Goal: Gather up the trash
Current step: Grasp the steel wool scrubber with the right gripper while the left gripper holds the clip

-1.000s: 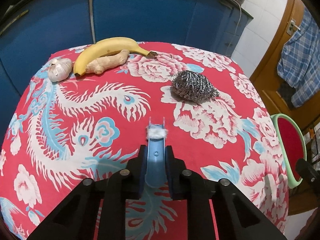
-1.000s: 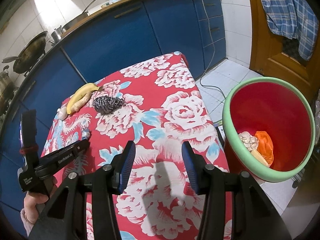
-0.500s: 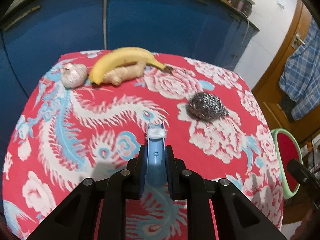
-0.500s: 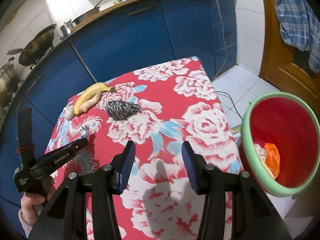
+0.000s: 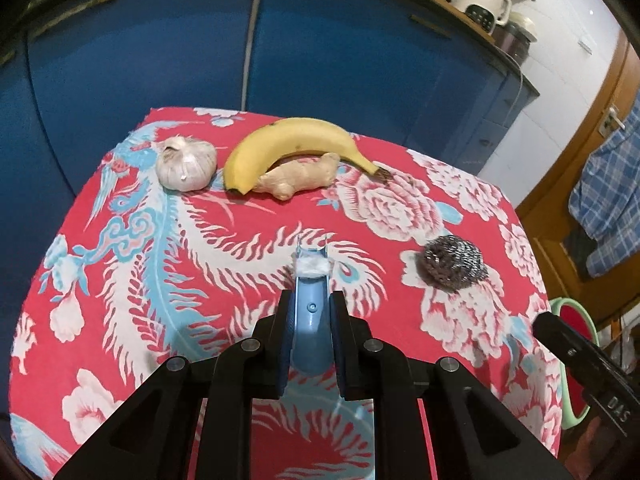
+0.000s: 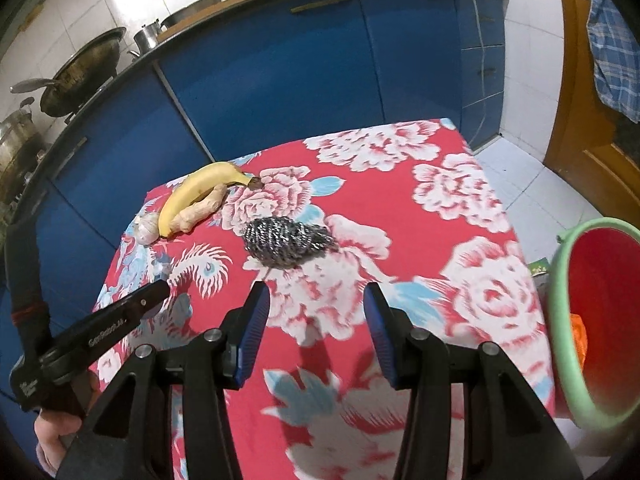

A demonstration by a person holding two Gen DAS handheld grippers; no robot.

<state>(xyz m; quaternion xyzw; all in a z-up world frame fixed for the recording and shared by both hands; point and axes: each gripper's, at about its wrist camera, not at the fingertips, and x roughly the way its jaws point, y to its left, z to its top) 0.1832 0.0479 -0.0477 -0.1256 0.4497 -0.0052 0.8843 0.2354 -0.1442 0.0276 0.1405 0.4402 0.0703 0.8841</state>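
Observation:
My left gripper (image 5: pixel 311 312) is shut on a light blue plastic strip (image 5: pixel 311 300) with a white fluffy wad (image 5: pixel 312 266) at its far end, held above the red floral tablecloth (image 5: pixel 120 280). My right gripper (image 6: pixel 316 322) is open and empty, above the table, with a steel wool scourer (image 6: pixel 286 242) just beyond its fingertips. The scourer also shows in the left wrist view (image 5: pixel 454 262). A red bin with a green rim (image 6: pixel 592 320) stands right of the table, with orange trash (image 6: pixel 578 336) inside.
A banana (image 5: pixel 288 146), a ginger root (image 5: pixel 298 178) and a garlic bulb (image 5: pixel 186 164) lie at the table's far edge. Blue cabinets (image 6: pixel 280 80) stand behind. A wooden door with a checked cloth (image 6: pixel 612 48) is at the right.
Both grippers have drawn back and tilted up, so the table looks farther. The right gripper has swung left, toward the scourer and away from the bin. The left keeps its hold.

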